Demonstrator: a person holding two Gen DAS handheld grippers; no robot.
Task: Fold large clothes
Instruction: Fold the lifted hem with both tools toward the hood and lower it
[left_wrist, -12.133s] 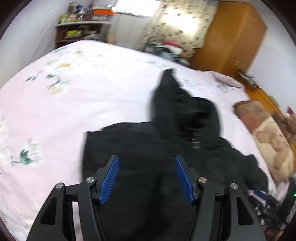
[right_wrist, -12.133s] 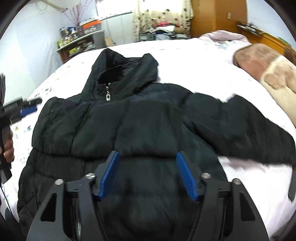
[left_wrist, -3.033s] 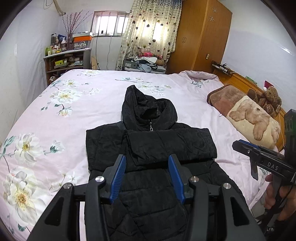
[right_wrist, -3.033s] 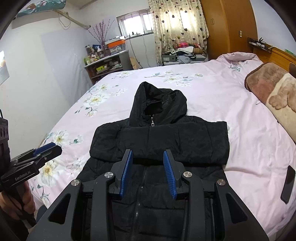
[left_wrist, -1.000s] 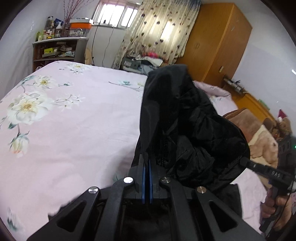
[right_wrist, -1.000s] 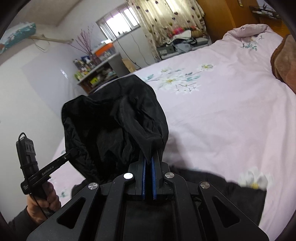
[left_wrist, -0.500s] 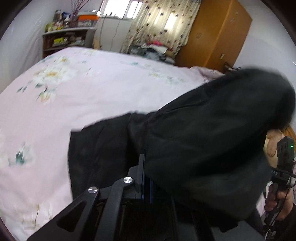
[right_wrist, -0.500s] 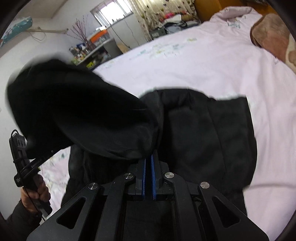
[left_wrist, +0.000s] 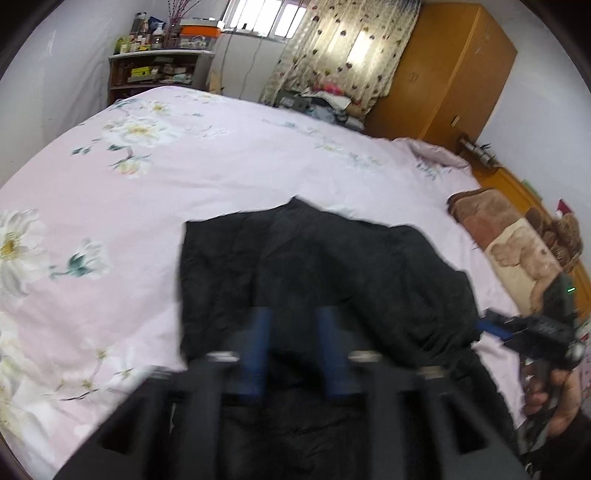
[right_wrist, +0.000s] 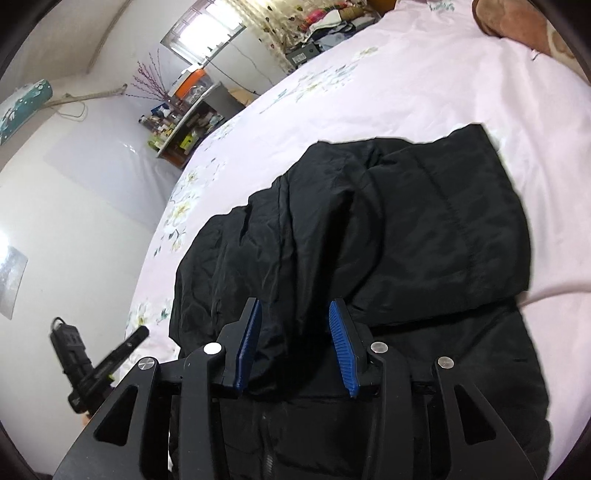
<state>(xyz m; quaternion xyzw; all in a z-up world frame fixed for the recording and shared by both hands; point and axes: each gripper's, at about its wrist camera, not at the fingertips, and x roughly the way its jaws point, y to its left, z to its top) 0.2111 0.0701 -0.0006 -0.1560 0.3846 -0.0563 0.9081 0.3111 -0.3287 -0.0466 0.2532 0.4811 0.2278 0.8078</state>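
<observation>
a black jacket (left_wrist: 332, 266) lies on the bed (left_wrist: 229, 177), which has a pink sheet with white flowers. its top part is folded down over the body, so the hood does not show; the folded layer ends in a thick edge across the middle of the garment.

the left claw (left_wrist: 293, 350) hovers low over the near part of the jacket. its jaws are opening, and the blue pads (left_wrist: 258, 350) stand apart with black cloth seen between and beneath them, not pinched. this claw is blurred.

the right claw (right_wrist: 293, 345) is also over the jacket (right_wrist: 369, 229), at the near edge of the folded layer. its jaws are opening too; a ridge of cloth rises in the gap between the blue pads (right_wrist: 341, 347), but the pads do not press on it.

in the left view a hand (left_wrist: 554, 391) holds the right claw's handle at the far right. a brown pillow (left_wrist: 517, 251) lies at the bed's right side, well apart from the jacket.
</observation>
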